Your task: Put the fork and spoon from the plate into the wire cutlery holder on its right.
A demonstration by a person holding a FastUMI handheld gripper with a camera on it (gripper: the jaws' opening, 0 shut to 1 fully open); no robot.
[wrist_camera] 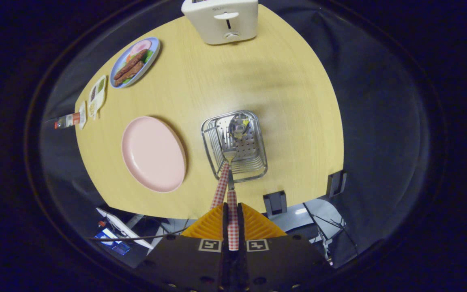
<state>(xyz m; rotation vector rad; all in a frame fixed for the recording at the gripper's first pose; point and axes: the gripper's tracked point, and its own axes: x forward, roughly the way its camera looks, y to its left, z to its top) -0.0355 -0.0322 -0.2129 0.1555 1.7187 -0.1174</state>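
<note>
**Lowering fork into holder**

Clamping a checked handle, the gripper (232, 215) holds the fork (229, 156) with tines inside the holder (235, 144). Spoon (238, 123) already rests there. Left sits the plate (152, 154) on the surface (290, 101).

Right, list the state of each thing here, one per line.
Tool: shut on the checked-handled fork.
Red-and-white checked-handled fork: held, tines inside the holder.
Second checked-handled utensil: leaning in the holder, handle out.
Silver wire cutlery holder: upright on the table.
Round pink plate: empty.
White toaster: lever up.
</note>
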